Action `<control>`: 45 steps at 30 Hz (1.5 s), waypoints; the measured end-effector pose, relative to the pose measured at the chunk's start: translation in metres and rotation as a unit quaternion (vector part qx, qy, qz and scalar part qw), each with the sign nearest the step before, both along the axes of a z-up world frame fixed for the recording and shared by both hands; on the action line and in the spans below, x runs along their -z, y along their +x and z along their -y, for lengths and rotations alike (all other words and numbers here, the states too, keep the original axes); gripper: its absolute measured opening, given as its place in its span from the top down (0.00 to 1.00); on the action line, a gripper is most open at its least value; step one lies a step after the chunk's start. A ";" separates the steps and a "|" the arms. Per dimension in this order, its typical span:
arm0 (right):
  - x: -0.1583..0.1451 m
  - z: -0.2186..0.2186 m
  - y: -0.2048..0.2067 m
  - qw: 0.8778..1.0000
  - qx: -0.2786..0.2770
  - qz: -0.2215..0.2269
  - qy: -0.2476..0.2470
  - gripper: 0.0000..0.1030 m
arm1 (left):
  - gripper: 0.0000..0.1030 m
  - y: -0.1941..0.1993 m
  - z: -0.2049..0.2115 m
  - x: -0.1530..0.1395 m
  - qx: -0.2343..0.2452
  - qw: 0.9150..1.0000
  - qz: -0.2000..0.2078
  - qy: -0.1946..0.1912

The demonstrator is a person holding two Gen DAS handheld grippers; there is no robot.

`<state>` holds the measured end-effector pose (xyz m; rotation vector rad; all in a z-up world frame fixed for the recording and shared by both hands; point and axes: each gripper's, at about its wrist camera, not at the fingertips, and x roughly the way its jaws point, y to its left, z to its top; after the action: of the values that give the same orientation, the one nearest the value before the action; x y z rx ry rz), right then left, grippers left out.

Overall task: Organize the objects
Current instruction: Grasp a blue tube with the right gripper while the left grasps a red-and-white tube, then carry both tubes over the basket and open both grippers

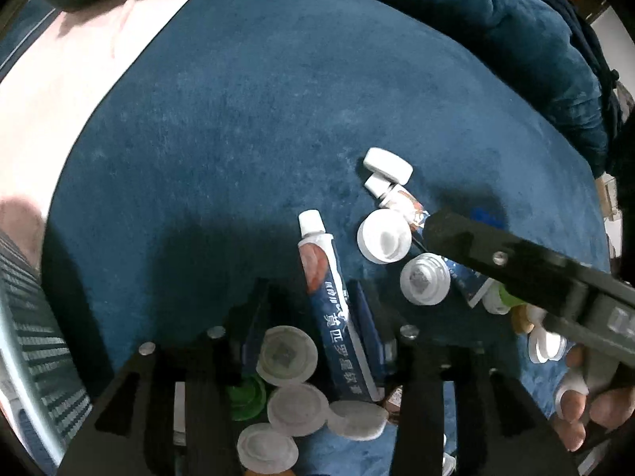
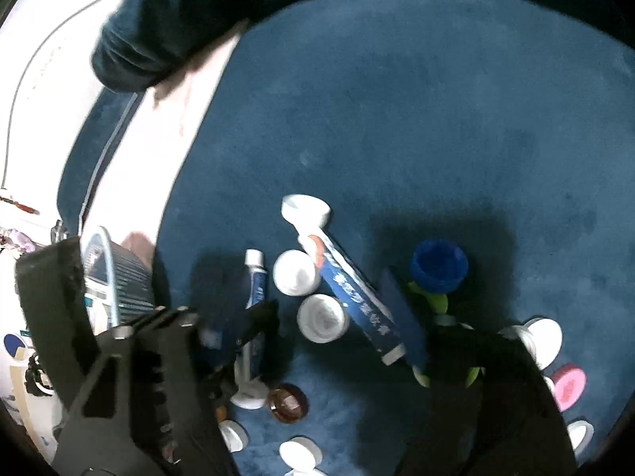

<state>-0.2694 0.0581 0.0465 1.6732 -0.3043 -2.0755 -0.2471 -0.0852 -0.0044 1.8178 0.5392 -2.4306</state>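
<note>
A blue ointment tube (image 1: 337,317) with a white cap lies on the blue cloth between the fingers of my left gripper (image 1: 309,289), which is open around it. A second tube (image 2: 353,293) lies between the fingers of my right gripper (image 2: 337,301), also open; it shows in the left wrist view (image 1: 408,202) too, under the right gripper's finger (image 1: 468,238). Several white caps (image 1: 383,236) lie around both tubes. A blue cap (image 2: 438,263) sits beyond the right gripper.
A pink cap (image 2: 569,386), a brown cap (image 2: 287,402) and a green cap (image 1: 246,396) lie among the white ones. The blue cloth (image 1: 258,99) stretches far ahead. A pale table edge (image 1: 59,99) runs at the left. A dark sleeve (image 2: 178,20) hangs above.
</note>
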 end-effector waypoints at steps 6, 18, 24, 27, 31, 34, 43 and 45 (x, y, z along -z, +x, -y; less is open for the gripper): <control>0.016 -0.003 -0.002 1.000 -0.003 0.003 0.014 0.65 | 0.55 0.003 -0.008 -0.001 -0.003 1.000 -0.008 -0.010; 0.018 0.001 0.008 1.000 -0.014 -0.015 0.024 0.81 | 0.81 0.017 -0.015 -0.007 0.008 1.000 -0.014 -0.025; -0.004 -0.016 0.023 1.000 0.007 -0.009 -0.026 0.82 | 0.83 0.027 -0.026 -0.026 0.020 0.999 -0.031 -0.020; -0.020 -0.016 0.030 0.999 0.013 -0.012 -0.036 0.82 | 0.83 0.034 -0.030 -0.042 0.025 0.999 -0.041 -0.021; -0.039 -0.011 0.040 0.998 0.025 -0.016 -0.047 0.82 | 0.83 0.048 -0.029 -0.063 0.029 0.998 -0.053 -0.021; -0.051 -0.014 0.049 0.998 0.033 -0.020 -0.054 0.82 | 0.83 0.063 -0.019 -0.075 0.027 0.998 -0.059 -0.025; -0.084 -0.024 0.076 0.994 0.069 -0.042 -0.071 0.81 | 0.58 0.017 -0.018 -0.029 0.052 0.998 -0.002 -0.031; -0.085 -0.027 0.074 0.993 0.077 -0.044 -0.075 0.81 | 0.58 0.011 -0.017 -0.014 0.048 0.998 0.020 -0.044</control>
<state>-0.1954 0.0851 0.1314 1.5073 -0.5606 -2.1717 -0.2361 -0.0678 0.0094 1.8935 0.3421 -2.4308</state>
